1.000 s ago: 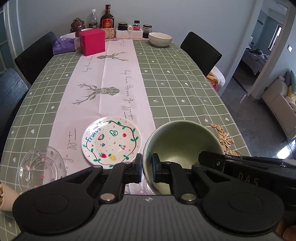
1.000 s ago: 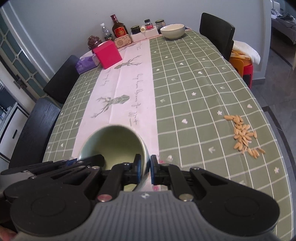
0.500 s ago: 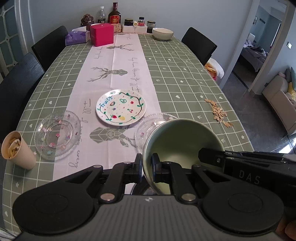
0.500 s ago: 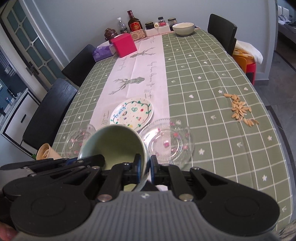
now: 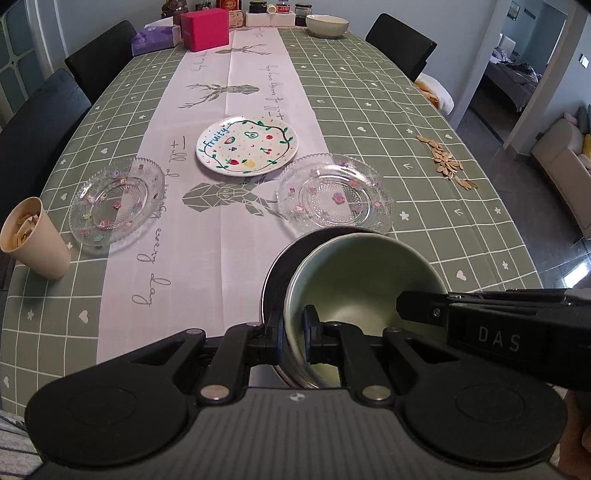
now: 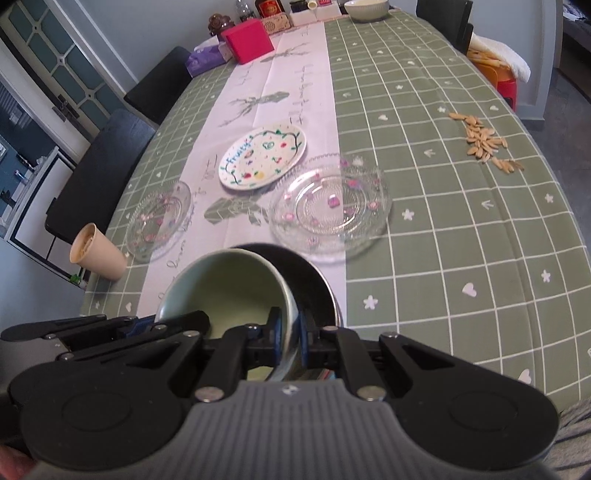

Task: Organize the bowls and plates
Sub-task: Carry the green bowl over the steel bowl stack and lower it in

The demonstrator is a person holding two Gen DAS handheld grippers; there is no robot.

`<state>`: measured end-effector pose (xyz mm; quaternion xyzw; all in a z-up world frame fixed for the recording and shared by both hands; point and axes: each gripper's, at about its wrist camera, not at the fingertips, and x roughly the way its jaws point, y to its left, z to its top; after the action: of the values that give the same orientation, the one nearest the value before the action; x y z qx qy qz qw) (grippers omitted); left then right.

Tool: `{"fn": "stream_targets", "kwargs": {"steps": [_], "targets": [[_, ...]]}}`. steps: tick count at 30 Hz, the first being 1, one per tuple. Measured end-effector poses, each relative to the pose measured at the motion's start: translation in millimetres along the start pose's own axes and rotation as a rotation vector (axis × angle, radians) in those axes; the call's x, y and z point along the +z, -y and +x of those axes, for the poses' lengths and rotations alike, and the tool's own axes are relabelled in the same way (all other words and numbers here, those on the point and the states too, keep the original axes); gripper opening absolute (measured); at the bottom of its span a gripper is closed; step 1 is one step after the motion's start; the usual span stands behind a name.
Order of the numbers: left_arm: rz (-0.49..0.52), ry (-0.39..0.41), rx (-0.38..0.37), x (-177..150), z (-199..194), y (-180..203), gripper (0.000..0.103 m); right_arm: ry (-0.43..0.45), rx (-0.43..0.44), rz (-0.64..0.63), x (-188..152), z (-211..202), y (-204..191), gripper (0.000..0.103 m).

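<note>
A pale green bowl [image 5: 364, 275] is held tilted by both grippers at the table's near edge. My left gripper [image 5: 293, 328] is shut on its left rim. My right gripper [image 6: 288, 334] is shut on its right rim; the bowl also shows in the right wrist view [image 6: 225, 284]. A dark bowl [image 5: 275, 273] sits right under and behind it, also seen in the right wrist view [image 6: 314, 280]. Beyond lie a white fruit-painted plate [image 5: 246, 144], a glass plate [image 5: 334, 195] at right and another glass plate [image 5: 116, 199] at left. A second green bowl [image 5: 327, 25] stands at the far end.
A beige paper cup [image 5: 35, 240] stands near the left edge. Seeds [image 5: 445, 162] lie scattered at the right. A pink box [image 5: 205, 24], tissues, bottles and jars stand at the far end. Black chairs surround the table.
Both grippers have drawn back toward the near edge with the green bowl. The plates, the cup and the dark bowl below have come into view.
</note>
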<state>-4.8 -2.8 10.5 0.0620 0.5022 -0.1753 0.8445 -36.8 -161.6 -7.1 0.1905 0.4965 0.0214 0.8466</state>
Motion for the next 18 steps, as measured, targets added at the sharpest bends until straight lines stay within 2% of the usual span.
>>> {"fn": "stream_targets", "kwargs": {"steps": [6, 9, 11, 15, 18], "targets": [[-0.005, -0.034, -0.011, -2.7, 8.1, -1.4, 0.012, 0.004, -0.022, -0.025, -2.6, 5.1, -2.1, 0.007], [-0.015, -0.021, 0.0, -1.8, 7.8, 0.0, 0.023, 0.014, -0.03, -0.031, -2.6, 5.6, -2.3, 0.008], [-0.02, 0.008, -0.011, -0.1, 3.1, 0.1, 0.04, 0.023, -0.033, -0.042, -3.2, 5.8, -2.9, 0.011], [-0.032, 0.034, -0.026, 5.5, -5.6, -3.0, 0.043, 0.028, -0.037, -0.056, -1.8, 5.9, -5.2, 0.01], [-0.036, 0.04, -0.031, 7.2, -8.9, -4.2, 0.05, 0.042, -0.051, -0.07, -2.0, 4.1, -7.0, 0.011]]}}
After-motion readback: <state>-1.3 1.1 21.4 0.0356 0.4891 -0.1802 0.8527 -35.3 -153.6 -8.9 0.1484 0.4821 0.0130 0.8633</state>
